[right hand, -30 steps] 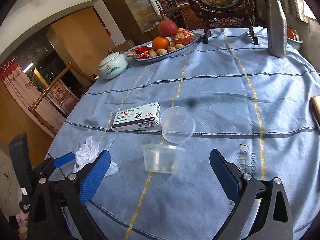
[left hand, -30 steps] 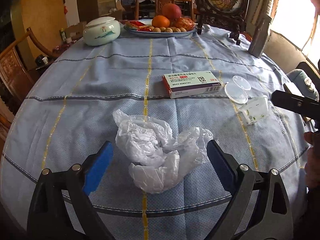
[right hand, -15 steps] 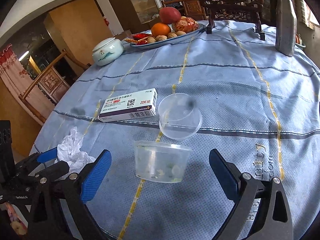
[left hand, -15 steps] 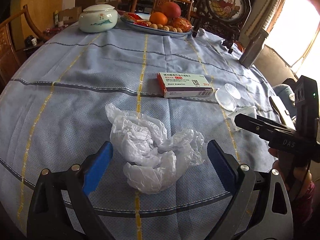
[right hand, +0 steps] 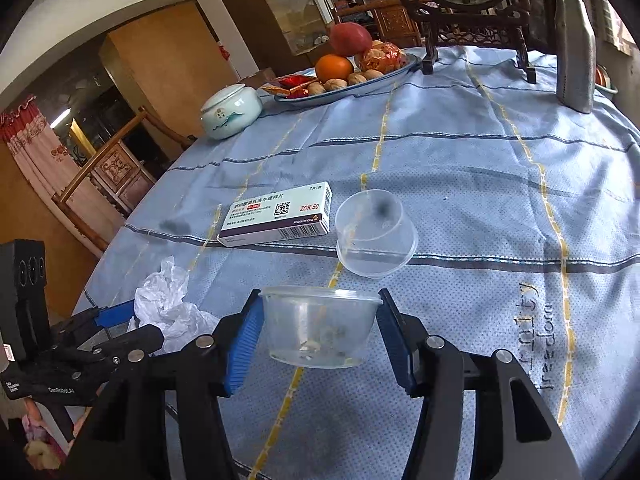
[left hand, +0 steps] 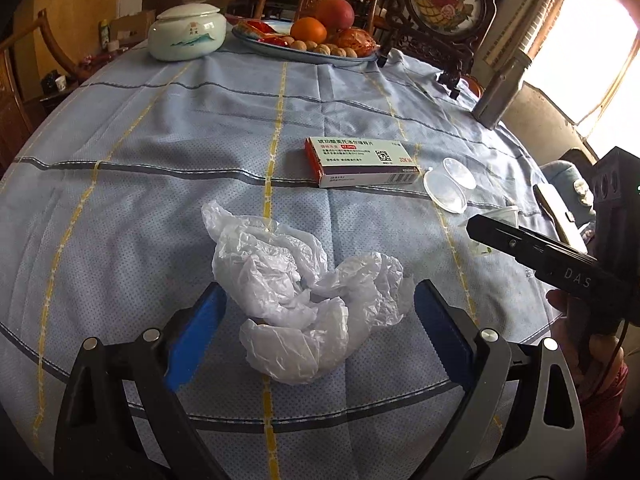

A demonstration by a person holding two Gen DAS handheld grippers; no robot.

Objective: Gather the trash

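A crumpled white plastic bag (left hand: 308, 300) lies on the blue tablecloth between the open jaws of my left gripper (left hand: 316, 320); it also shows in the right wrist view (right hand: 168, 300). My right gripper (right hand: 320, 324) is shut on a clear plastic cup (right hand: 320, 324) with food bits inside, its blue pads touching both sides. A second clear cup (right hand: 374, 232) lies tipped over just beyond, next to a white medicine box (right hand: 280, 214). The box (left hand: 360, 160) and tipped cup (left hand: 448, 184) also show in the left wrist view.
At the far side stand a fruit plate (left hand: 312, 44), a white lidded jar (left hand: 186, 36), a framed ornament on a dark stand (left hand: 444, 4) and a grey bottle (right hand: 574, 40). Wooden chairs (right hand: 104, 176) stand beyond the table's left edge.
My right gripper has moved forward and closed its jaws onto the clear cup. My left gripper has edged closer around the plastic bag and stays open.
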